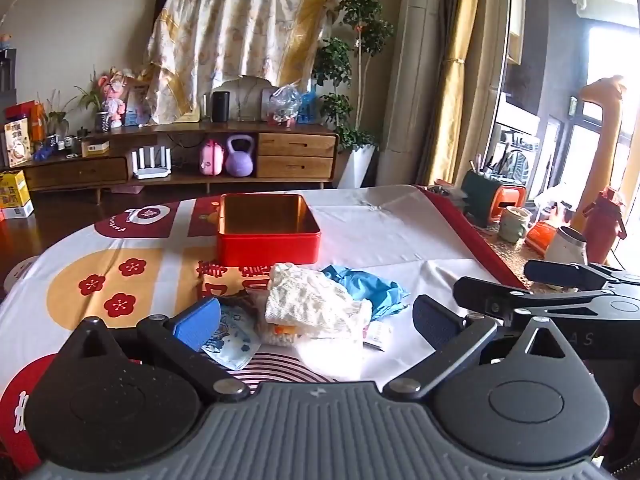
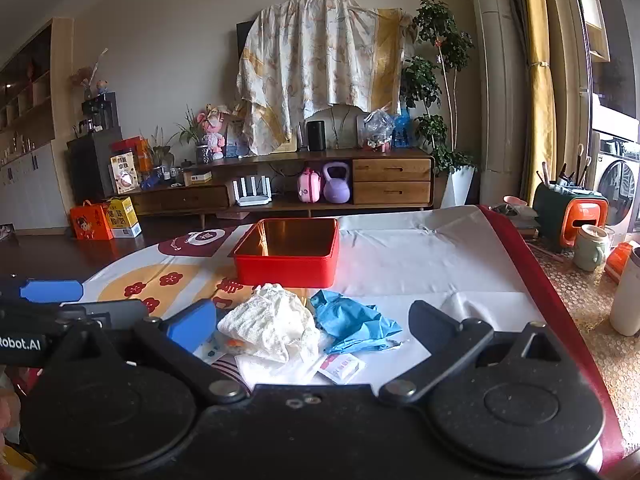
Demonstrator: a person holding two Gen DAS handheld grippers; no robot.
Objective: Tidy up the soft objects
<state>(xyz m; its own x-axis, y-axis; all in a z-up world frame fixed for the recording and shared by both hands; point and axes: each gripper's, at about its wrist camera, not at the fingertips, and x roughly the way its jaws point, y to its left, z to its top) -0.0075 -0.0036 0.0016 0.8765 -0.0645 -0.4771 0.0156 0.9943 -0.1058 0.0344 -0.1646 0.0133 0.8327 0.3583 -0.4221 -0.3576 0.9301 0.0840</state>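
A pile of soft things lies on the table just in front of both grippers: a cream knitted cloth point(image 1: 312, 300) point(image 2: 272, 320), a crumpled blue glove point(image 1: 364, 288) point(image 2: 352, 324), a printed face mask point(image 1: 232, 340) and a small white and red packet point(image 2: 340, 366). Behind the pile stands an open red tin box point(image 1: 268, 232) point(image 2: 288, 252), empty inside. My left gripper point(image 1: 316, 320) is open and hovers over the near side of the pile, nothing between its pads. My right gripper point(image 2: 312, 328) is open too, beside it on the right.
The table wears a white cloth point(image 2: 420, 264) with red and yellow prints and a red edge on the right. Cups, a pen holder and a flask point(image 1: 600, 224) crowd the counter to the right. A TV cabinet point(image 2: 280, 188) stands against the far wall.
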